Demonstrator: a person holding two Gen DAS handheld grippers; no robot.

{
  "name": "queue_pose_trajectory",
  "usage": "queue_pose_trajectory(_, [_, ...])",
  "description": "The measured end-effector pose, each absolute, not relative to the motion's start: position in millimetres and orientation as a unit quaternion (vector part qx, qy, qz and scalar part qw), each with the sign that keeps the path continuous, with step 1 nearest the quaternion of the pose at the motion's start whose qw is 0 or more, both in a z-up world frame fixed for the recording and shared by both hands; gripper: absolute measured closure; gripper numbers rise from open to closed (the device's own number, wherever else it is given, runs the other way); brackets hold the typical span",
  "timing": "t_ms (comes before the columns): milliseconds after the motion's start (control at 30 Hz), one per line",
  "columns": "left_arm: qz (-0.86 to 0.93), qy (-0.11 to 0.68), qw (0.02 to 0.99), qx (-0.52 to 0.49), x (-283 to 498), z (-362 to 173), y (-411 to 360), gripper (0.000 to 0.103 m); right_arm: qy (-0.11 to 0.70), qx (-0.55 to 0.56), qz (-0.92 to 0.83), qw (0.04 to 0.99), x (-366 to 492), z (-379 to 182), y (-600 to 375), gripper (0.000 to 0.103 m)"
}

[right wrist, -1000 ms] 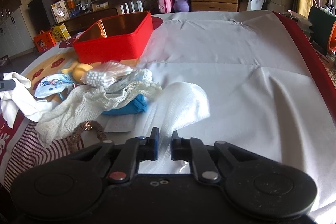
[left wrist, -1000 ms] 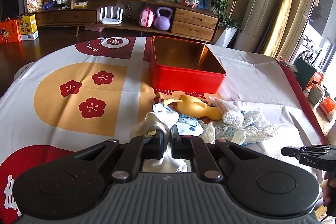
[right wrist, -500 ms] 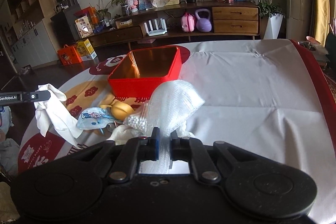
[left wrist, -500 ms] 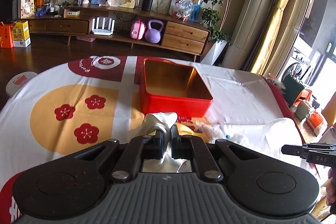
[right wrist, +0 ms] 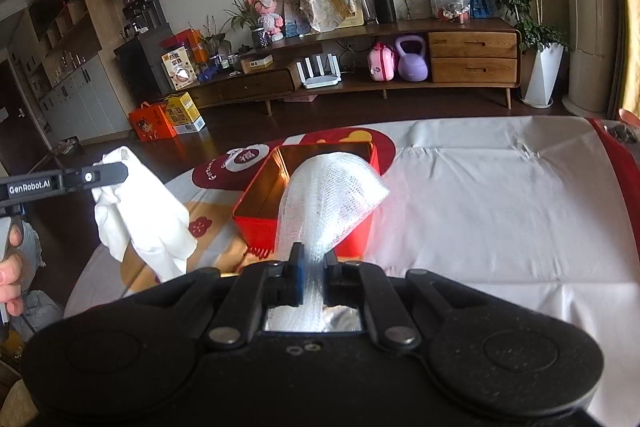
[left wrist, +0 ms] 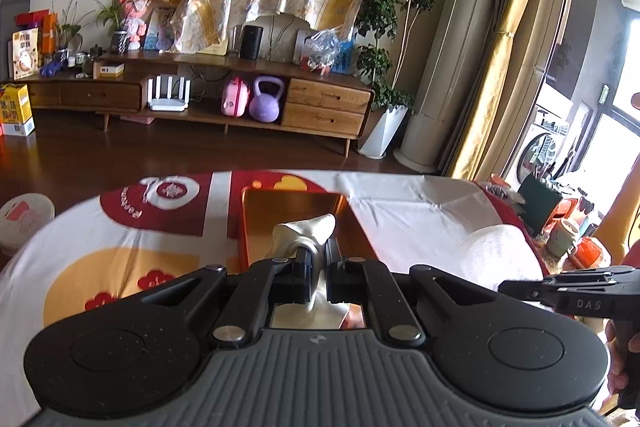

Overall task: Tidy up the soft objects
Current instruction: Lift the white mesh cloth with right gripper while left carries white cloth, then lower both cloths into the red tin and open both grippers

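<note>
Both cloths [right wrist: 144,223] lifted above tin [right wrist: 256,227].

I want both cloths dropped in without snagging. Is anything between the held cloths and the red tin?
Nothing visible. The red tin stands open, with the white cloth and mesh cloth lifted clear.

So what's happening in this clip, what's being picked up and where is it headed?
A person holds a claw in each hand over a table with a printed cloth. The left claw is shut on a plain white cloth, which hangs in the air. The right claw is shut on a white mesh fabric. Both pieces are held up near an open red tin box, whose visible interior looks empty; nothing has gone in yet.
</note>
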State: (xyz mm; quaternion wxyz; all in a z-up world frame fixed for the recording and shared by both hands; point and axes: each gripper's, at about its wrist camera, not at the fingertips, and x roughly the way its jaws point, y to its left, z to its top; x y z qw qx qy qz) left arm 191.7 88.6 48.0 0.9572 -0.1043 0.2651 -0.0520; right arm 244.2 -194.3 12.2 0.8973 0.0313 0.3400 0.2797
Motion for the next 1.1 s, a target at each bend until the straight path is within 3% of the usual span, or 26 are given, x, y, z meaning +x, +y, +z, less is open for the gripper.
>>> queue_pose_trajectory(533, [-0.072,0.247,0.964,-0.066,301,67,71,0.096,0.362,0.032,0.278,0.889,331,3,-140,0.095])
queue_pose_trajectory(1100, [-0.060,0.281,0.954,-0.081,407,5,73,0.096,0.388,0.010,0.250,0.887,412,-54,-87,0.095])
